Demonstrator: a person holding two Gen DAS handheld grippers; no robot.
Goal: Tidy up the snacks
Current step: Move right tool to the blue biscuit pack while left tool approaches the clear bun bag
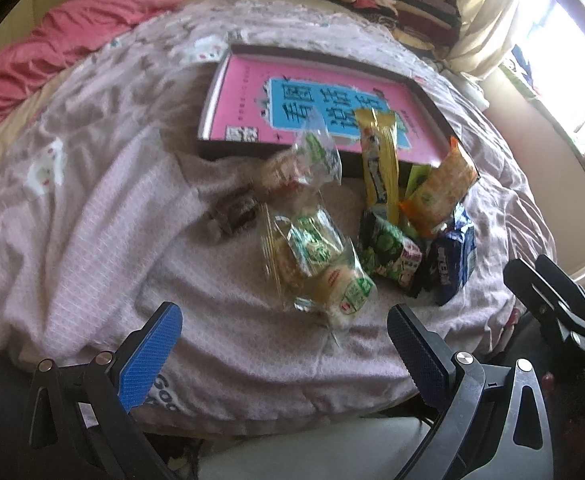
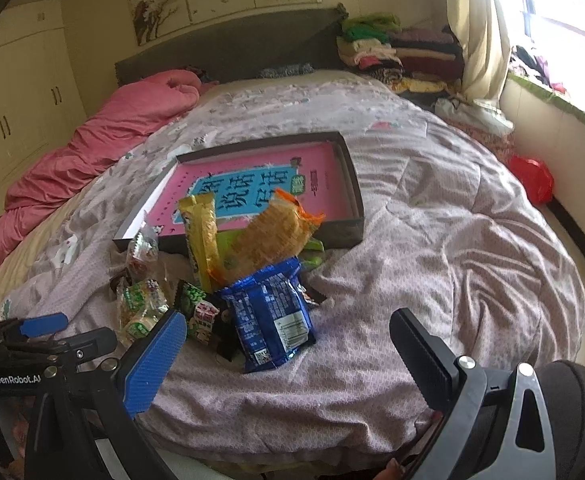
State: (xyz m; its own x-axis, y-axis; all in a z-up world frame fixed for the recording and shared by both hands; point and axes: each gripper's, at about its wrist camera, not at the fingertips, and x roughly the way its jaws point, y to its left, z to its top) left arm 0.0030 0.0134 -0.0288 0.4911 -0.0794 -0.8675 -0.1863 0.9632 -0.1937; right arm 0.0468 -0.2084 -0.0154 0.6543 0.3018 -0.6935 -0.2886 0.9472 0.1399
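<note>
Snack pile (image 1: 372, 216), frame ctr: 1 blue pack (image 2: 270, 320), 1 orange (image 2: 276, 236), 1 yellow (image 2: 202, 236), 2 clear-wrapped (image 1: 316, 264). Both grippers (image 1: 284, 344) (image 2: 288, 344): jaws apart, holding nothing.

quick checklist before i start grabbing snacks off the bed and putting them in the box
1. Left claw open and holding nothing: ok.
2. Right claw open and holding nothing: ok.
3. Box open with room inside: ok.
4. Blue packet nearest the right claw, unobstructed: ok.
5. Clear bag of snacks in front of the left claw: ok.
6. Yellow bar and orange packet fully inside the box: not ok, leaning on its front wall.
</note>
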